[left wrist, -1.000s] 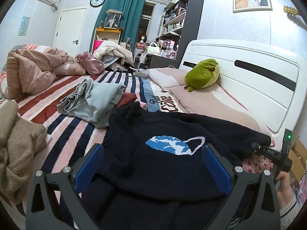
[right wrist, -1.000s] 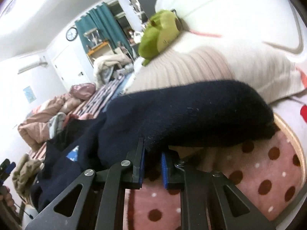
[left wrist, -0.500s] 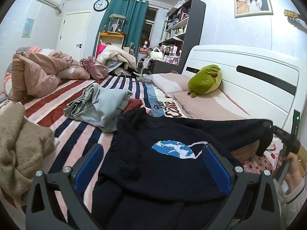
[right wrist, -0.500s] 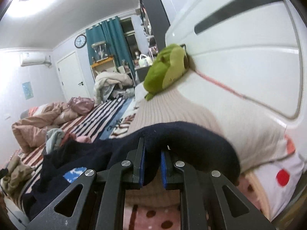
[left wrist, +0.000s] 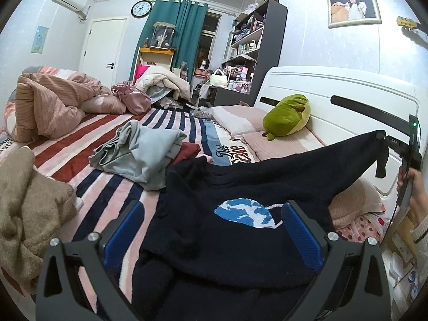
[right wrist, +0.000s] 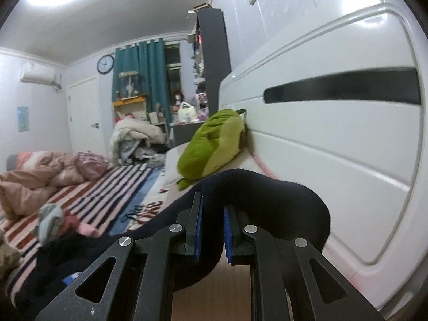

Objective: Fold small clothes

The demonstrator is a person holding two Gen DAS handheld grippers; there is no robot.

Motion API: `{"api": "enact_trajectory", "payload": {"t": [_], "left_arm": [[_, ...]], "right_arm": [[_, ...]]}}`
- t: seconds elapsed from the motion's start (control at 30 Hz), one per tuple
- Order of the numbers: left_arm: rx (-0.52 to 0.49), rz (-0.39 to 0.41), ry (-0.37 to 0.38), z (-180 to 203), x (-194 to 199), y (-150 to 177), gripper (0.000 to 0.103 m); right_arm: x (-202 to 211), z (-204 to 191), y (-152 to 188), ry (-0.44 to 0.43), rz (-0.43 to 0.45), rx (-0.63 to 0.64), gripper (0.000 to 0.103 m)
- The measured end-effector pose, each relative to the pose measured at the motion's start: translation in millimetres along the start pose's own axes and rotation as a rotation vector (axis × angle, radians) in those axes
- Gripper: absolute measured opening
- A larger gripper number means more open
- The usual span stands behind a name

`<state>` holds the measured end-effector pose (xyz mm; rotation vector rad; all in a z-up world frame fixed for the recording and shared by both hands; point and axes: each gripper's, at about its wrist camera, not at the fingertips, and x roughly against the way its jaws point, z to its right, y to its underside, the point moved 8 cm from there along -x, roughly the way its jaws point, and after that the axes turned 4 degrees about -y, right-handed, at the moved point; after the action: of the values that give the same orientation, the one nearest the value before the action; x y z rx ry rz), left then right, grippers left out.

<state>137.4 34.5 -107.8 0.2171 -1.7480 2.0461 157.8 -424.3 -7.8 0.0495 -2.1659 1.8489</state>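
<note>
A navy sweater (left wrist: 240, 243) with a blue and white planet patch lies on the striped bed. My left gripper (left wrist: 211, 227) hovers open just above its body, blue pads wide apart, holding nothing. My right gripper (right wrist: 212, 230) is shut on the end of the sweater's sleeve (right wrist: 267, 200) and holds it up beside the white headboard. In the left wrist view the sleeve (left wrist: 307, 168) stretches up to the right, to the right gripper (left wrist: 382, 137) in a hand.
A grey-green garment (left wrist: 139, 152) lies crumpled past the sweater. A tan garment (left wrist: 24, 214) lies at the left. A green plush (left wrist: 287, 115) rests on pillows against the headboard (left wrist: 347, 101). A pink quilt (left wrist: 50, 107) is heaped at the far left.
My right gripper has lifted the sleeve end from the pillows up to headboard height, stretching the sleeve. My left gripper has risen slightly and stays open.
</note>
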Motion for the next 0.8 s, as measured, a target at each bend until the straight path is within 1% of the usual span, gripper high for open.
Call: {"api": "enact_trajectory", "payload": {"t": [0.07, 0.1, 0.13, 0.23, 0.33, 0.4, 0.43, 0.5, 0.57, 0.6, 0.63, 0.7, 0.73, 0.77, 0.8], "left_arm": [[0.004, -0.003, -0.004, -2.3, -1.5, 0.0, 0.101], [0.008, -0.003, -0.002, -2.8, -1.4, 0.0, 0.101], [0.009, -0.004, 0.002, -3.0, -1.7, 0.2, 0.101], [0.009, -0.005, -0.002, -3.9, -1.8, 0.7, 0.101], [0.020, -0.002, 0.002, -6.5, -1.3, -0.7, 0.101], [0.024, 0.003, 0.006, -7.5, 1.3, -0.9, 0.101], [0.024, 0.006, 0.008, -8.1, 2.8, -1.0, 0.101], [0.021, 0.008, 0.013, -10.6, 6.5, 0.4, 0.101], [0.017, 0.007, 0.012, -12.8, 9.4, 2.7, 0.101], [0.016, 0.006, 0.012, -14.8, 10.8, 4.0, 0.101], [0.016, 0.002, 0.013, -17.0, 12.1, 5.6, 0.101], [0.016, -0.003, 0.011, -21.8, 14.7, 8.5, 0.101], [0.019, -0.005, 0.010, -24.7, 16.0, 9.6, 0.101], [0.022, -0.007, 0.010, -27.4, 16.7, 10.7, 0.101], [0.027, -0.010, 0.008, -31.0, 17.5, 11.7, 0.101]], "right_arm": [[-7.9, 3.9, 1.3, 0.017, -0.021, 0.003, 0.008], [-12.5, -0.4, 5.0, 0.002, -0.043, 0.016, 0.008], [-12.2, -6.2, 6.9, -0.008, -0.044, 0.026, 0.008], [-1.4, -40.5, 10.5, -0.088, -0.029, 0.058, 0.008], [16.0, -92.6, 8.8, -0.198, -0.006, 0.119, 0.008], [24.0, -142.9, 20.6, -0.295, -0.035, 0.184, 0.009], [25.6, -167.4, 31.9, -0.342, -0.065, 0.216, 0.009], [25.2, -214.4, 68.1, -0.434, -0.155, 0.262, 0.009], [22.5, -249.2, 111.1, -0.518, -0.260, 0.282, 0.011], [19.0, -267.5, 139.8, -0.559, -0.332, 0.289, 0.012], [12.1, -285.9, 181.7, -0.593, -0.439, 0.295, 0.012], [-0.6, -300.1, 240.1, -0.601, -0.591, 0.293, 0.013], [-5.0, -303.7, 262.1, -0.602, -0.652, 0.277, 0.015], [-6.5, -304.2, 274.0, -0.606, -0.679, 0.261, 0.021], [-5.4, -302.6, 275.3, -0.611, -0.667, 0.258, 0.023]]}}
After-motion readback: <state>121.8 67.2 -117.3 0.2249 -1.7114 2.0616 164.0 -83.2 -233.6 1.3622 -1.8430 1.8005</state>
